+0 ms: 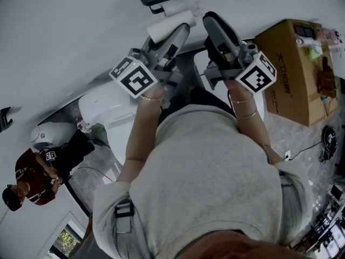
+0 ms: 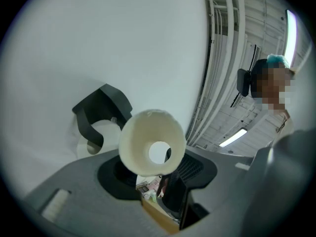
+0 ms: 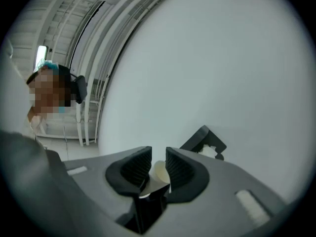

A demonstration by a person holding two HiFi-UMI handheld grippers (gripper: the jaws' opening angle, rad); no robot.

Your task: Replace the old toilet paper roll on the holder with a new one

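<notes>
My left gripper (image 1: 173, 35) is raised toward the white wall and shut on a cream cardboard tube (image 1: 170, 26). In the left gripper view the tube (image 2: 152, 142) sits end-on between the pads. A black paper holder (image 2: 101, 107) hangs on the wall beyond it with a white roll (image 2: 106, 132) inside. My right gripper (image 1: 211, 21) is lifted beside the left one. Its pads (image 3: 136, 169) stand close together with a narrow gap. A pale cream shape (image 3: 160, 173) shows in that gap; I cannot tell whether the pads press on it. The holder (image 3: 203, 141) appears to their right.
A white toilet (image 1: 108, 104) stands below my arms against the wall. A brown cardboard box (image 1: 291, 69) sits to the right. Another person (image 1: 38, 177) crouches at the lower left. Cables lie on the floor at the right edge.
</notes>
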